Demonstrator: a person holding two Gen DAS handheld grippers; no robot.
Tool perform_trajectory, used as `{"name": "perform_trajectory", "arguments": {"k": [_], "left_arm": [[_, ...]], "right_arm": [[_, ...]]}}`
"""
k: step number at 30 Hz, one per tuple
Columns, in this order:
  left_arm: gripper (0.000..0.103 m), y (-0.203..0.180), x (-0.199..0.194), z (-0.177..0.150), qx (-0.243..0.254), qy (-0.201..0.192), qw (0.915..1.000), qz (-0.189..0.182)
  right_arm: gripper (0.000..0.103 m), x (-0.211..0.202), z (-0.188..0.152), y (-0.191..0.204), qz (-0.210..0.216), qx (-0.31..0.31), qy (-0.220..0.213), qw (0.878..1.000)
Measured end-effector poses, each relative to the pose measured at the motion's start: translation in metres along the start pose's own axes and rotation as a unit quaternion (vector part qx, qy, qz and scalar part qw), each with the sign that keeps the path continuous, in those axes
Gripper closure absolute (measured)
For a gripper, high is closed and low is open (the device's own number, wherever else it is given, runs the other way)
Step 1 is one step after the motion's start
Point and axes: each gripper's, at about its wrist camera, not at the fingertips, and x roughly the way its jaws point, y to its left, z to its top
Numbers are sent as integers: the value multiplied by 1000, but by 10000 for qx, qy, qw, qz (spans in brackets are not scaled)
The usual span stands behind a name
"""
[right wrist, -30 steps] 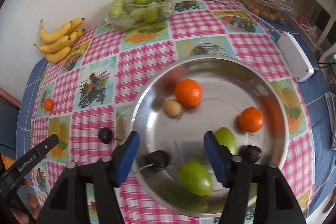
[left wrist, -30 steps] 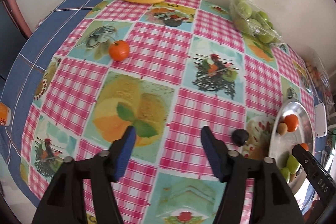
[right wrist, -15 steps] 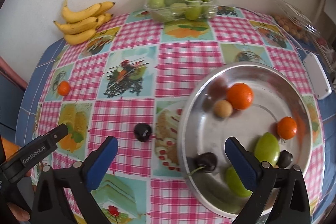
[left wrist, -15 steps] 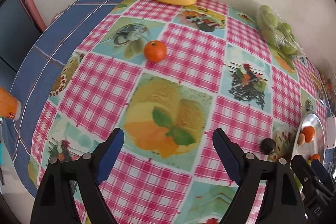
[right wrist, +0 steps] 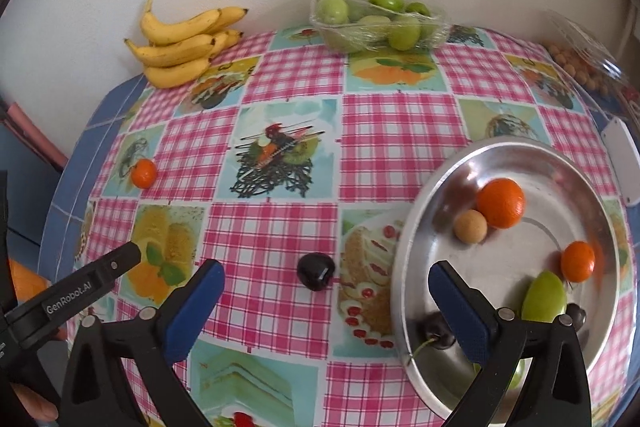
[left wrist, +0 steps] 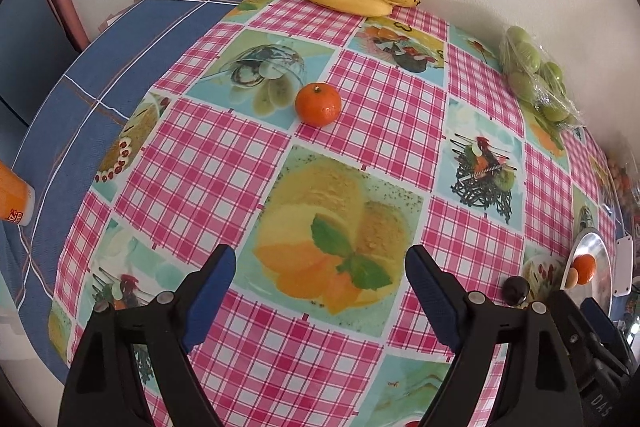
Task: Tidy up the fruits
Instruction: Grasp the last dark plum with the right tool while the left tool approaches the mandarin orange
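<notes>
Both grippers' jaws now spread wider than a second ago, holding nothing | left gripper (left wrist: 320,279) faces mandarin (left wrist: 318,104) on tabletop (left wrist: 208,163) | right gripper (right wrist: 326,291) above dark cherry (right wrist: 315,271), beside steel plate (right wrist: 404,267)

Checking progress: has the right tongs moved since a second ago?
Yes. The right tongs shifted left off the metal plate and now frame the dark cherry.

"GenRobot.AI" on left gripper (right wrist: 128,259) finger
</notes>
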Motion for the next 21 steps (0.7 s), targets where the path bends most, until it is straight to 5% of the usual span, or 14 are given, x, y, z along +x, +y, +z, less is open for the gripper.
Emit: {"name": "perform_trajectory", "arguments": {"k": [12,21], "left_arm": [[16,-1,7,2,36,22,9998,-183],[16,-5,15,4,202,62,9993,-308]], "right_arm": [[1,24,-3,23,114,-337,201,9992],[33,40,-3,19,-175,-310,396,9986]]}}
